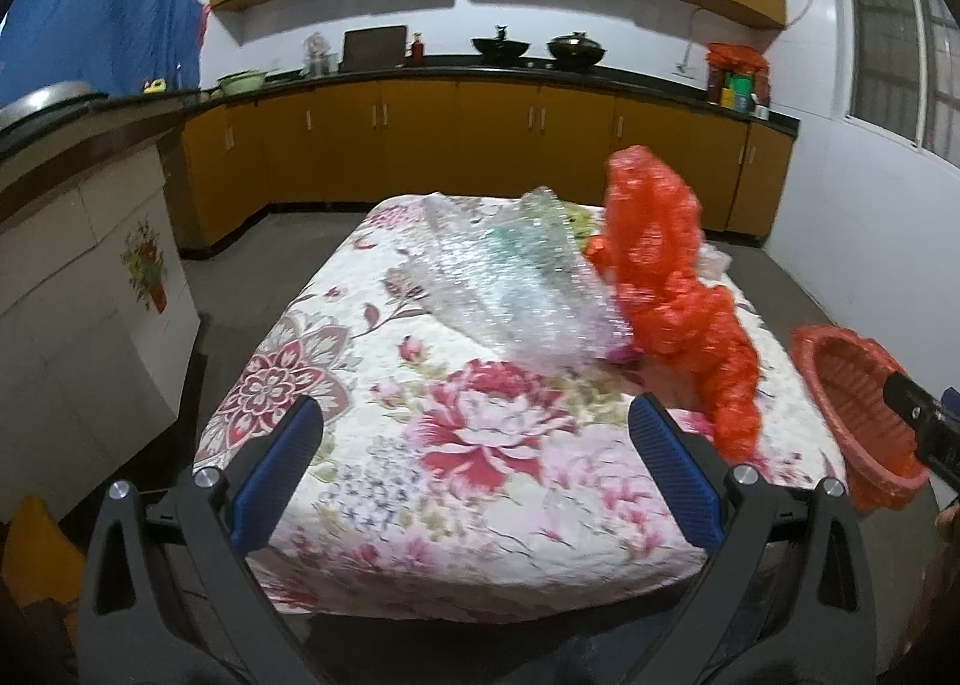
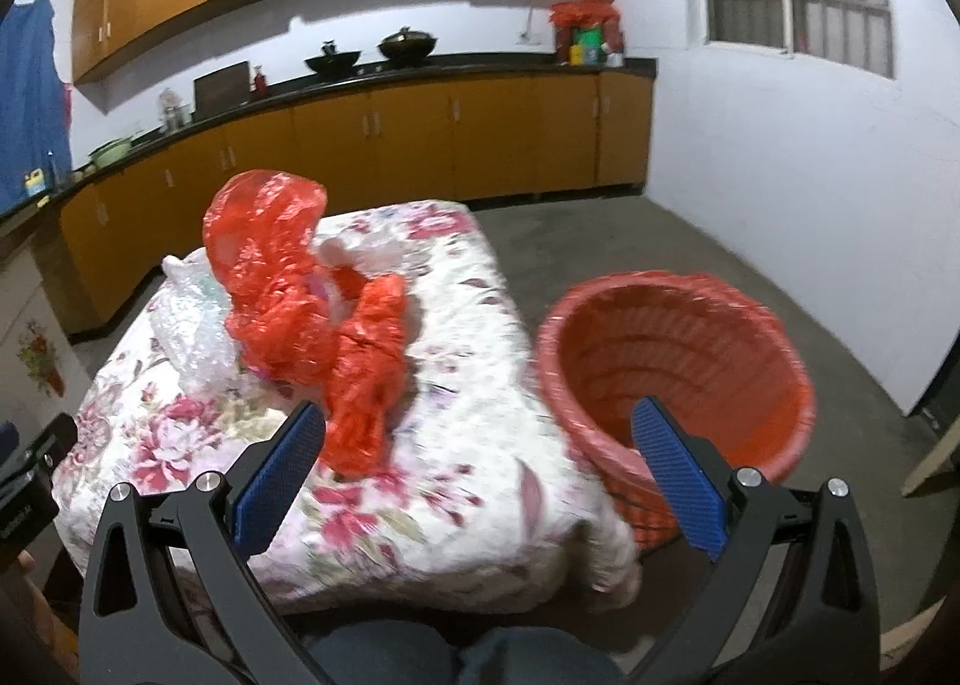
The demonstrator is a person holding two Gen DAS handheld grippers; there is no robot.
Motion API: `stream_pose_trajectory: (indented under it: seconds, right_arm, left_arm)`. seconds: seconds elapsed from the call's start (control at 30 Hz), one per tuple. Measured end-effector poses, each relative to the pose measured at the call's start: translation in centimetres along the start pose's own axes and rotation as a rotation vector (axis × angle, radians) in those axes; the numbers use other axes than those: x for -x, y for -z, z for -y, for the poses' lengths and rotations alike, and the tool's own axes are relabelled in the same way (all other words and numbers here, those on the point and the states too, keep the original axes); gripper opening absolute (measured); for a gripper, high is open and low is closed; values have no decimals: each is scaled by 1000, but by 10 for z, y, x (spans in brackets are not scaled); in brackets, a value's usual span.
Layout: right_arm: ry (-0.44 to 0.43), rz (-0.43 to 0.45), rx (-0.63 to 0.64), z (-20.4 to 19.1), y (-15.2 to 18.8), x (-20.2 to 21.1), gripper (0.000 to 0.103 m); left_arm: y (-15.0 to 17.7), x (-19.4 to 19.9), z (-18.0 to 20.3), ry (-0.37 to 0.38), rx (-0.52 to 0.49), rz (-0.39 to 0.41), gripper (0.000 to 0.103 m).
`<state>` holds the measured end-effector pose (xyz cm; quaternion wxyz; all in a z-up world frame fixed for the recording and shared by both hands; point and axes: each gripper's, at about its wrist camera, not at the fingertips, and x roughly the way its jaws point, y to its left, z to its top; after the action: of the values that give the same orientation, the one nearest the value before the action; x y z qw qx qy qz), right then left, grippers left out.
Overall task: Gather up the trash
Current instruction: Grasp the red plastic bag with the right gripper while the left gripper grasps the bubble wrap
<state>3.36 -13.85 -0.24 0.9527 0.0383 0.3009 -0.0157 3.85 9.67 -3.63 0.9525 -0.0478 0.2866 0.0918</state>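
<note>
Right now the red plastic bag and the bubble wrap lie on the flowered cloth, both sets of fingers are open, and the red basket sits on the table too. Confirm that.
Not quite: the red basket is not on the table; the right wrist view shows it on the floor beside the flowered cloth. The red plastic bag and bubble wrap do lie on the cloth, and both sets of fingers are open.

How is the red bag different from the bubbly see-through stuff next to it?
The red plastic bag is bright red and stands up crumpled and tall; the bubble wrap is clear, bumpy and lies lower and spread out. The red plastic bag lies nearer the red basket; the bubble wrap lies on its far side. Both sit on the flowery cloth, held by neither gripper.
</note>
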Motion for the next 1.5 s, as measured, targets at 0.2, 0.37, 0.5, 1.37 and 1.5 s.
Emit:
stream_pose_trajectory:
  seconds: [0.2, 0.37, 0.5, 1.37, 1.5]
  right_arm:
    - [-75, -7, 47, -34, -22, -36, 94]
    - [-148, -6, 107, -73, -37, -70, 94]
    - [-155, -31, 131, -93, -44, -101, 94]
    - [-224, -45, 127, -74, -51, -89, 27]
    - [-180, -50, 94, -54, -47, -90, 27]
  left_arm:
    - [-5, -21, -23, -19, 38, -10, 99]
    - [-10, -35, -32, -40, 43, -5, 99]
    - [-13, -45, -41, -54, 55, -8, 99]
    - [-43, -100, -6, 70, 30, -39, 87]
    - [-52, -125, 26, 89, -28, -69, 86]
